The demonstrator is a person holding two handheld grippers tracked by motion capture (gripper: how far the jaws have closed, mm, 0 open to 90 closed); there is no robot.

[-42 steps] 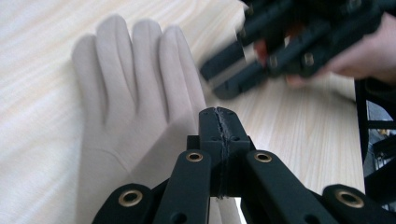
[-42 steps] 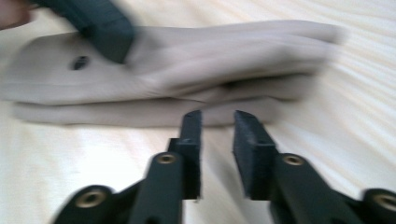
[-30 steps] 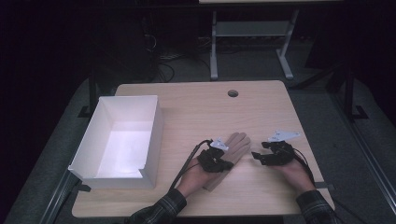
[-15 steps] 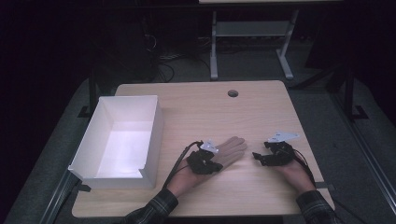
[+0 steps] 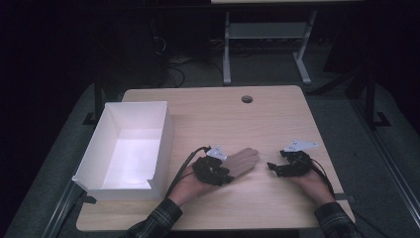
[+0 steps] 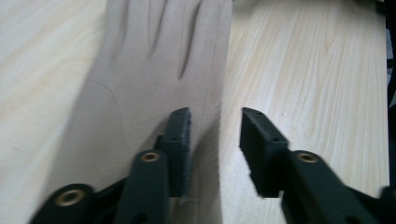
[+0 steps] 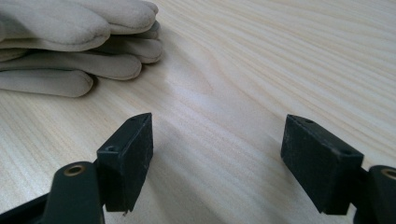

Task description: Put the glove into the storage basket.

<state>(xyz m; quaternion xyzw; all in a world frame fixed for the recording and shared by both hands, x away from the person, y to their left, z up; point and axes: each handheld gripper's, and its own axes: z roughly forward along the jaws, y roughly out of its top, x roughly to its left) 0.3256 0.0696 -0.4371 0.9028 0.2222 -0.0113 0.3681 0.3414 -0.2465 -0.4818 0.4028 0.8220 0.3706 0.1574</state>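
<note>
Field notes, table station. I take the white box (image 5: 126, 148) at the left of the table (image 5: 277, 119) as my landmark.

Glove (image 5: 241, 161): beige, lying flat on the wood to the right of the box, well clear of its wall, fingers pointing away from the box toward my right gripper. In the right gripper view I see the glove's fingers (image 7: 70, 44) stacked in layers, so it may be a pair laid one on the other; I cannot tell for sure.

Left gripper (image 5: 214, 172): sits at the glove's cuff end, between box and glove. Its jaws have just been opening. In the left gripper view one pad rests over the glove (image 6: 154, 93) near its edge, the other stands over bare wood beside it; a clear gap shows between them and nothing is pinched.

Right gripper (image 5: 277, 167): farther from the box than the glove, just past the fingertips, not touching them. Its jaws have just been opening and stand wide, with bare tabletop between them (image 7: 224, 140).

Box interior: nothing in it that I can see.
</note>
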